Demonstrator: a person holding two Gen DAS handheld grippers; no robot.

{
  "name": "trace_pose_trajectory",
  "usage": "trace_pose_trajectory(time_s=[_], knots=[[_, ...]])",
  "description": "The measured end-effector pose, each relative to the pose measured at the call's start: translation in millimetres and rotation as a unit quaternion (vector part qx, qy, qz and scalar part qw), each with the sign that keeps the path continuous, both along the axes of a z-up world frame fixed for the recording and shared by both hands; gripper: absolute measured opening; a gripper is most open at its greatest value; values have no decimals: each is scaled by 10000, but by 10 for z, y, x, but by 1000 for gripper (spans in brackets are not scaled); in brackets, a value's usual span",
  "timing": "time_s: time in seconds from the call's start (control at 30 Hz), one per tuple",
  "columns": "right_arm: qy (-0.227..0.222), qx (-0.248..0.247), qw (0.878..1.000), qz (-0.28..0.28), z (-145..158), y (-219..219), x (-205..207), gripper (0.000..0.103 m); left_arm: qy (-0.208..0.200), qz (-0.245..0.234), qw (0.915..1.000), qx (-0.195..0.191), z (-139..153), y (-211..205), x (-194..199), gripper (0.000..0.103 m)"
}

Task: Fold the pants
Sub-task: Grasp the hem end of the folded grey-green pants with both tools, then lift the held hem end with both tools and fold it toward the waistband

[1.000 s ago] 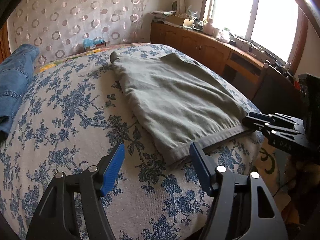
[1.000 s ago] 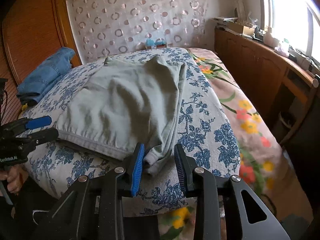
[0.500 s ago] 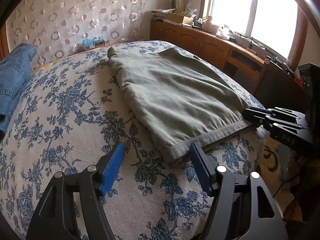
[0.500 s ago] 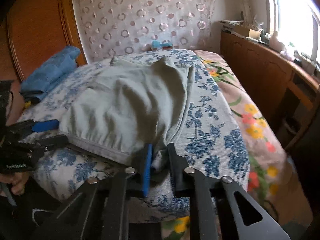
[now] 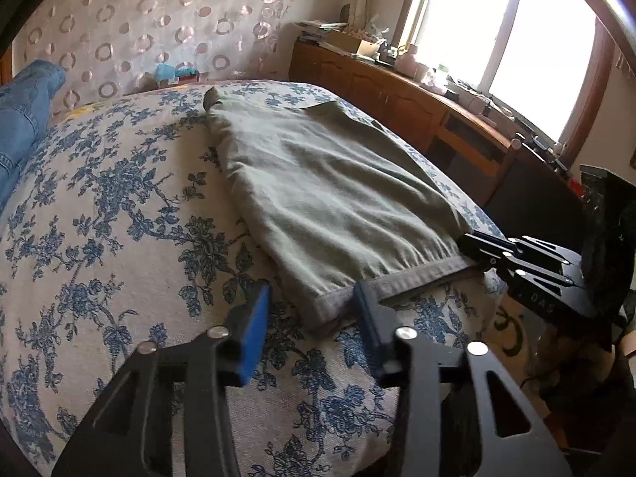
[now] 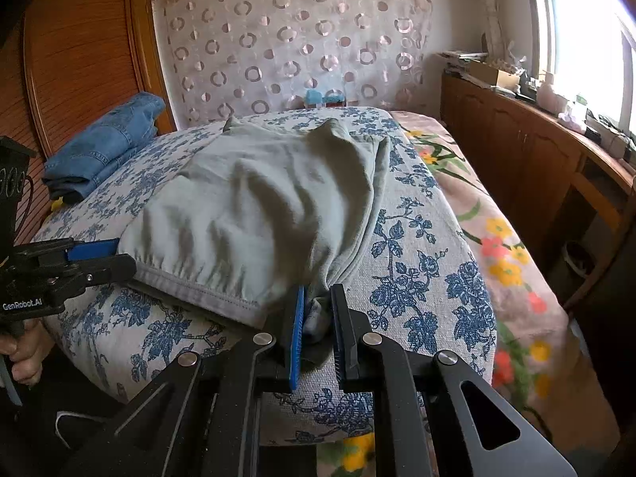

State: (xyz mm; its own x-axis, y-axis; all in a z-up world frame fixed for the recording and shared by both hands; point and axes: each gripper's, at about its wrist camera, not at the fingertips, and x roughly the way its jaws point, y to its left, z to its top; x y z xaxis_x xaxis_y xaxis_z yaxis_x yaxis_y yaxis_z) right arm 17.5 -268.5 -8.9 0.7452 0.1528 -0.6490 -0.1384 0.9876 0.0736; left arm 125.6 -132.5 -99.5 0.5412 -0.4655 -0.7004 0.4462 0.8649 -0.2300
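Observation:
Grey-green pants (image 5: 330, 194) lie flat on the bed, folded lengthwise, waistband toward me. My left gripper (image 5: 310, 318) is open, its blue pads either side of the near waistband corner, not clamping it. My right gripper (image 6: 316, 314) is shut on the other waistband corner, with bunched cloth between its pads. In the right wrist view the pants (image 6: 270, 206) rise in wrinkles toward that grip, and the left gripper (image 6: 95, 256) shows at the waistband's far end. The right gripper (image 5: 477, 250) also shows in the left wrist view.
The bed (image 5: 99, 218) has a blue floral cover. Folded blue jeans (image 6: 103, 147) lie at its left side. A wooden cabinet (image 6: 536, 159) with clutter runs under the window on the right. A floral sheet (image 6: 497, 238) hangs off the bed's right side.
My right gripper has closed on the waistband corner and bunched the cloth. My left gripper stayed open and moved slightly closer around its corner.

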Motion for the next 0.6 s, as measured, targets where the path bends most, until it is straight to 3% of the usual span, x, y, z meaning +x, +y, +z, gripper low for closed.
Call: trace_pose_trajectory(time_s=[0.37, 0.47, 0.6], knots=[[-22, -14, 10000, -12, 5, 13, 1, 13, 38, -26, 10000, -27, -5, -85, 64, 37], [-74, 80, 9999, -75, -7, -3, -15, 12, 23, -69, 10000, -5, 9, -97, 69, 18], [-73, 188, 9998, -32, 4, -31, -24, 10, -66, -90, 9999, 27, 82, -86, 40, 10]])
